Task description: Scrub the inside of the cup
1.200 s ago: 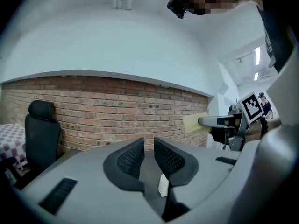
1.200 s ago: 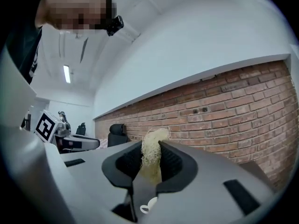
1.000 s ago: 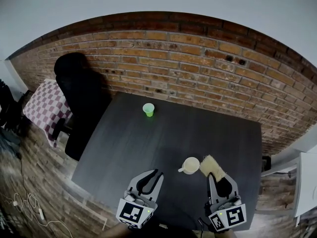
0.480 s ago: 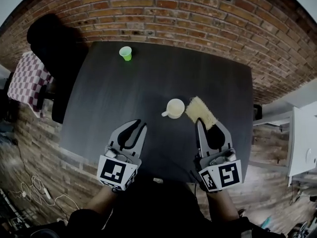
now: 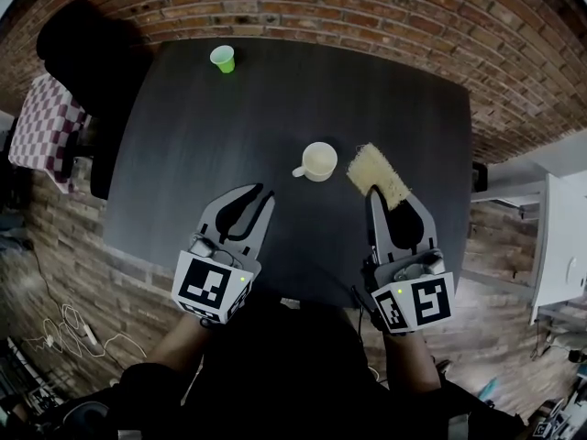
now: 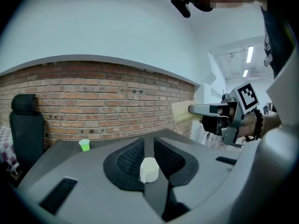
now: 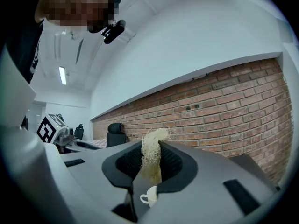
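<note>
A cream cup stands upright on the dark table, its handle pointing left. My right gripper is shut on a straw-coloured fibre scrubber, which sticks out just right of the cup, apart from it. In the right gripper view the scrubber rises between the jaws and the cup sits low beyond it. My left gripper hovers left of and nearer than the cup, open and holding nothing. In the left gripper view the cup shows through the gap between the jaws.
A small green cup stands at the table's far left. A black chair and a checkered cloth are off the left edge. A brick wall runs behind the table. The near table edge lies under my grippers.
The head view has tipped further down, so the table and cup sit higher in the picture. Both grippers keep about the same place relative to the cup; the scrubber stays held.
</note>
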